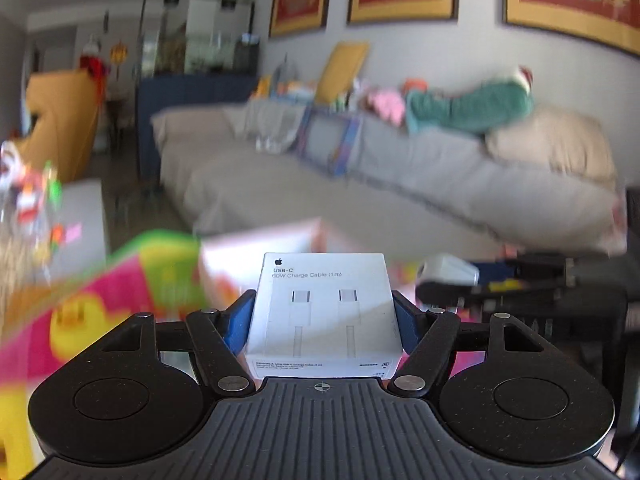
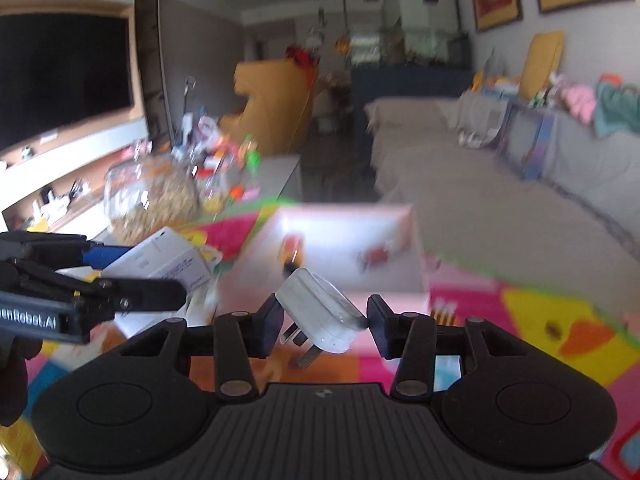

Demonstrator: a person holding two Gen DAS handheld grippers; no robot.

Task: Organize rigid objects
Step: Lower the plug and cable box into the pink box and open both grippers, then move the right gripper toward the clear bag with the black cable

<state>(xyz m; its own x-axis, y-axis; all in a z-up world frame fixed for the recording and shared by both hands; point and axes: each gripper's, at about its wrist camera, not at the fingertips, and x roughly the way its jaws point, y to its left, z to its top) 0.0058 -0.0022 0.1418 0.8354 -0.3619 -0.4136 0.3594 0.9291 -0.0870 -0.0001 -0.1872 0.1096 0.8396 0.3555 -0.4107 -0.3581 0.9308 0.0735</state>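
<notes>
- carrying both loads over the bright play mat (image 2: 560, 320), near the pink box (image 2: 340, 248).
- left gripper (image 1: 322, 320) clamps the white cable box (image 1: 322, 312) squarely, jaws wide.
- right gripper (image 2: 322, 326), half closed, pinches the white charger plug (image 2: 320, 308) askew; it could twist free and drop.

Pink box (image 2: 340, 256) on colourful mat (image 2: 540, 320)

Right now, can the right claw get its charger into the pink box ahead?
Probably yes. The right claw grips the white charger, and the open pink box lies straight ahead with nothing between. The left claw sits off to the side.
</notes>
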